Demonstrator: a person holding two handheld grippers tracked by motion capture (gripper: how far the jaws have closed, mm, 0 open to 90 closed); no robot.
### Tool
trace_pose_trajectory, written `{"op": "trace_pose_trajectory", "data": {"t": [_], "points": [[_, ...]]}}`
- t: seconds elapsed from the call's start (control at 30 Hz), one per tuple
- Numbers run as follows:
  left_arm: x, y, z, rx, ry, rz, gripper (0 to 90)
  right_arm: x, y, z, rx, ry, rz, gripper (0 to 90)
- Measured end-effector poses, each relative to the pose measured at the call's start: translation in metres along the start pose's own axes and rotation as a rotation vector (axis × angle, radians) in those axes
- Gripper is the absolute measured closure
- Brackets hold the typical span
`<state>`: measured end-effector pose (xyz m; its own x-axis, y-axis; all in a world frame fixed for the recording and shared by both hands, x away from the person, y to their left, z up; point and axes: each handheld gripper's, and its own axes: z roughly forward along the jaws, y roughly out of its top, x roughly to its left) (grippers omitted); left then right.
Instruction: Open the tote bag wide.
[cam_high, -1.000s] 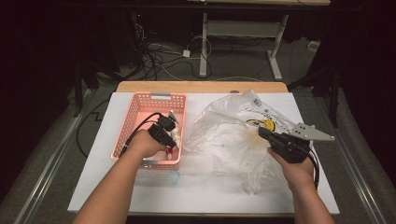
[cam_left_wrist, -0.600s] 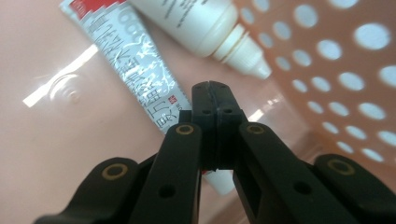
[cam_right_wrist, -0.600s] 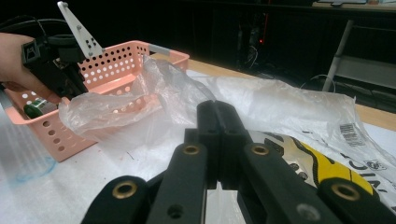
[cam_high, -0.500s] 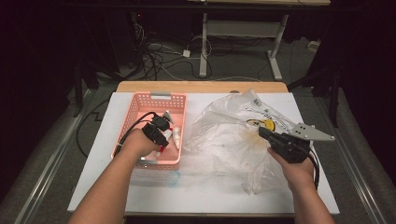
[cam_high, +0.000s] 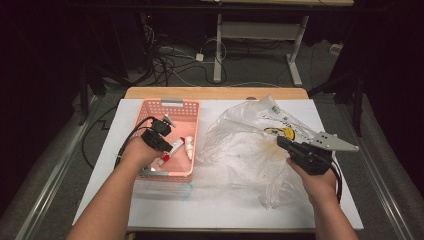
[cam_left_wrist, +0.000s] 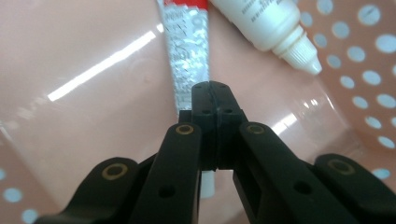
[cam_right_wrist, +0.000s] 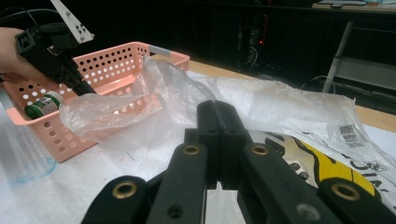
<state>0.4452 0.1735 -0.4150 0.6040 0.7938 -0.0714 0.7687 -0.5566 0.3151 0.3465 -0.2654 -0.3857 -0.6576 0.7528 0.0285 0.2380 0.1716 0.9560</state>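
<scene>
A pink perforated basket (cam_high: 150, 108) stood at about ten o'clock on the table. It held a red-and-white tube (cam_left_wrist: 187, 51) and a white dropper bottle (cam_left_wrist: 268, 28) side by side, the bottle's nozzle at one o'clock from the tube's end. The right gripper view showed a green-capped container (cam_right_wrist: 43, 105) low in the basket; its type could not be made out.

The left gripper (cam_high: 161, 142) reached into the basket, its jaws pressed together with nothing seen between them, the tips hovering over the tube's lower part; whether they touched it could not be told. The right gripper (cam_high: 283, 143) sat at about three o'clock on the table, jaws likewise together and empty, above a crumpled clear plastic bag (cam_high: 245, 145) bearing a yellow print and a barcode. The bag's edge lay against the basket's right side.

The table (cam_high: 215, 210) carried a white covering with a wooden edge at twelve o'clock. A faint blue ring mark (cam_right_wrist: 28, 175) showed beside the basket. Beyond, the room was dark, with loose cables (cam_high: 170, 62) on the floor and a white table frame (cam_high: 260, 35).
</scene>
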Motion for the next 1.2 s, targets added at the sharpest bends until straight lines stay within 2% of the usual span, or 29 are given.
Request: {"op": "trace_pose_trajectory", "data": {"t": [0.1,0.2,0.33,0.47,0.6,0.67,0.8,0.9,1.03,1.2], "points": [[0.001,0.001,0.001,-0.008,-0.014,-0.020,73.4,0.000,0.000,0.000,0.000,0.001,-0.001,90.0],[0.001,0.003,0.007,0.007,0.008,-0.018,56.0,0.000,0.000,0.001,0.004,0.000,-0.004,90.0],[-0.001,0.006,0.015,0.039,0.021,-0.018,40.9,0.000,-0.001,0.001,0.005,0.000,-0.003,90.0],[-0.002,0.008,0.021,0.068,0.030,-0.016,39.1,0.000,0.000,0.001,0.001,0.001,-0.001,90.0],[0.000,0.007,0.027,0.104,0.015,-0.022,38.6,0.000,0.000,0.000,0.003,0.000,-0.002,90.0],[0.002,0.007,0.028,0.127,-0.008,-0.029,40.9,0.000,0.000,0.000,0.003,0.000,-0.001,90.0],[0.003,0.007,0.031,0.149,-0.008,-0.023,41.5,0.000,-0.001,0.001,0.003,0.004,-0.004,90.0],[0.004,0.006,0.031,0.150,-0.006,-0.024,43.3,-0.001,-0.001,0.001,0.005,0.004,-0.003,90.0],[0.003,0.006,0.031,0.153,0.022,-0.013,47.8,0.000,-0.002,0.001,0.007,0.004,0.000,90.0],[0.001,0.006,0.031,0.158,0.023,-0.005,55.5,0.001,-0.002,0.002,0.009,0.003,0.000,90.0]]}}
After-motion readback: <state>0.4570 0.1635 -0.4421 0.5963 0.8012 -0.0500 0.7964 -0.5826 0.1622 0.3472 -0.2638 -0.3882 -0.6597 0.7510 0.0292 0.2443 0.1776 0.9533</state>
